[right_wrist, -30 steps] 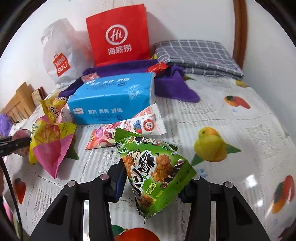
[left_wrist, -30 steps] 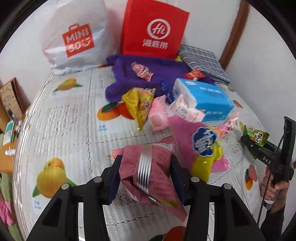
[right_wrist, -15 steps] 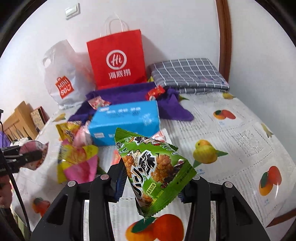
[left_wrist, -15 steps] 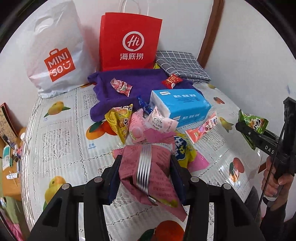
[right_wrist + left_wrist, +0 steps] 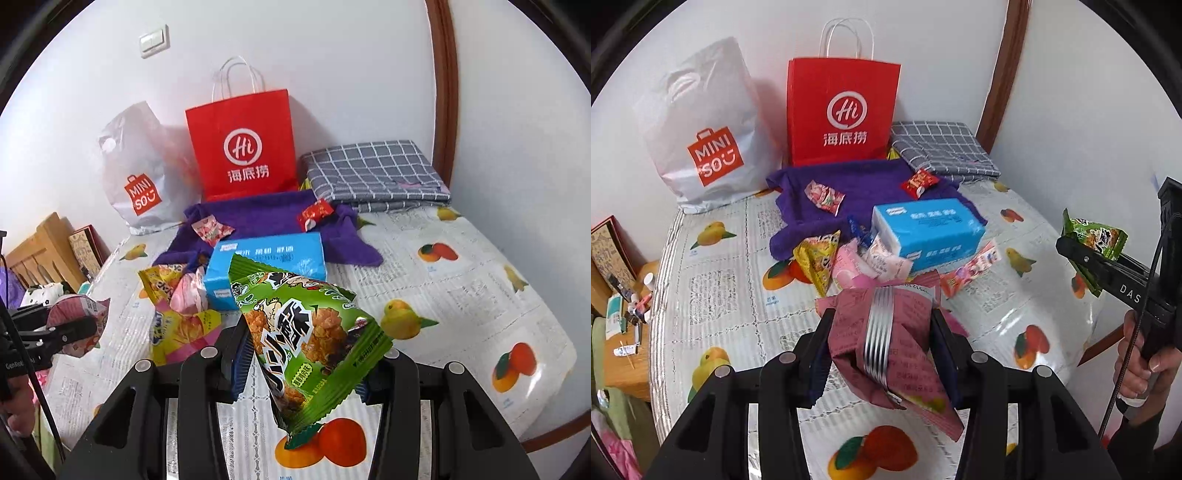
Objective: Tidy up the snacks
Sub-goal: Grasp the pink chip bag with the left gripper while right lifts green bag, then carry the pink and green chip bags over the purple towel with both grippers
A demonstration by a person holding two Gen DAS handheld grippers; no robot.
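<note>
Left gripper [image 5: 881, 332] clamped on a dusty-pink snack packet [image 5: 886, 343] with a silver seam, held above the fruit-print tablecloth [image 5: 713, 280]; right gripper [image 5: 303, 354] clamped on a green snack packet [image 5: 306, 339], likewise clear of the table. Behind, largest first: white MINISO bag [image 5: 709, 125] and red paper bag [image 5: 842, 114] upright against the wall, purple towel [image 5: 864, 184] spread before them, grey checked cloth [image 5: 938, 147] at the rear corner, blue tissue pack [image 5: 923, 229] near centre, then the loose heap of small snacks, among them a yellow triangular packet [image 5: 820, 254] just beside the tissue pack and a red sweet [image 5: 918, 181] on the towel. To do the step well, presumably carry both packets level toward the chosen bag or pile, keep the jaws firm on the crinkly film, and release only once each packet is over its place. Compared with one second ago, both grippers have risen and drawn back: the table looks farther off, and the bags' full height with the red bag's handles now shows
</note>
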